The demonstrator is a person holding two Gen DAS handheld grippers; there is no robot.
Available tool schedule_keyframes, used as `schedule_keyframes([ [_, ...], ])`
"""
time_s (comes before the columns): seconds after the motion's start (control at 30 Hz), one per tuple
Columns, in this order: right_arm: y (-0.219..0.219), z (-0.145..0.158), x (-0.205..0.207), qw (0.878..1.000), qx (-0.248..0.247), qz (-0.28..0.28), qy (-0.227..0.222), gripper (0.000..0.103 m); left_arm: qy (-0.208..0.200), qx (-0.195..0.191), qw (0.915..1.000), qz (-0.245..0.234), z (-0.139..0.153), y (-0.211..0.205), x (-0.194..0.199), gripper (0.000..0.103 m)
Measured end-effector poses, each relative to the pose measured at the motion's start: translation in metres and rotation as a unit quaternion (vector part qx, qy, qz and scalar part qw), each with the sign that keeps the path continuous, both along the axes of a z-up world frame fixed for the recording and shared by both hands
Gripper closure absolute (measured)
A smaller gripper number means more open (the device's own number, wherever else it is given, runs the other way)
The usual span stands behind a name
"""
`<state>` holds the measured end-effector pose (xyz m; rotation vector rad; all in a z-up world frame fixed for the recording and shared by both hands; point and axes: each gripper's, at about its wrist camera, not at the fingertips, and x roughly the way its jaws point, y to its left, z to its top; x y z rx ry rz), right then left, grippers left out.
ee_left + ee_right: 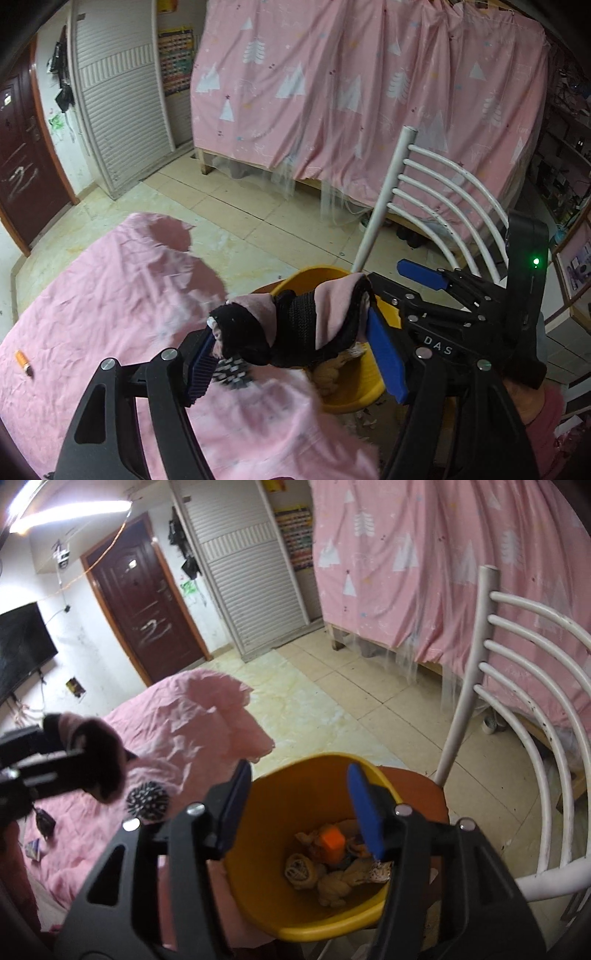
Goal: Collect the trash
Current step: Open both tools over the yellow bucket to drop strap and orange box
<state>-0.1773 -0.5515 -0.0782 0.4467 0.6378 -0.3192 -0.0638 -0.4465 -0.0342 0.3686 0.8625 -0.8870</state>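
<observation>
My left gripper (291,332) is shut on a pink and black glove (295,321), which spans the gap between its blue pads. It hangs over the table edge, just before the rim of the yellow bin (314,275). In the right wrist view the glove (96,753) shows at the left, beside the bin. My right gripper (299,775) stands open over the yellow bin (266,849) with nothing between its fingers. Below it in the bin lie an orange block (332,843) and crumpled tan scraps (334,884). One blue finger (421,275) of the right gripper shows beyond the bin.
The bin sits on the brown seat (417,790) of a white chair (517,664). On the pink tablecloth (110,295) lie an orange lighter (23,362), a black-and-white spiky ball (147,800) and a small dark object (44,821). A pink curtained bed (369,92) stands behind.
</observation>
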Motion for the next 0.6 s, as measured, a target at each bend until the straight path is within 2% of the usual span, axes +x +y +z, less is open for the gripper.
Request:
schedule_keyframes([
  [0.17,-0.013,0.000,-0.010,1.000,0.010,-0.023,-0.010,0.048,0.013,-0.006,0.9998,-0.014,-0.006,-0.018,-0.007,0.022],
  [0.33,-0.020,0.001,-0.016,0.999,0.018,-0.037,-0.017,0.048,0.008,-0.001,0.9998,-0.017,-0.008,-0.020,-0.012,0.020],
  [0.53,-0.008,0.006,-0.010,1.000,0.013,-0.021,-0.018,0.047,0.007,-0.007,0.9999,-0.003,-0.001,0.000,-0.008,0.020],
  [0.6,0.000,0.009,-0.006,1.000,0.008,-0.011,-0.019,0.040,0.007,-0.013,0.9999,0.004,0.003,0.011,-0.008,0.020],
])
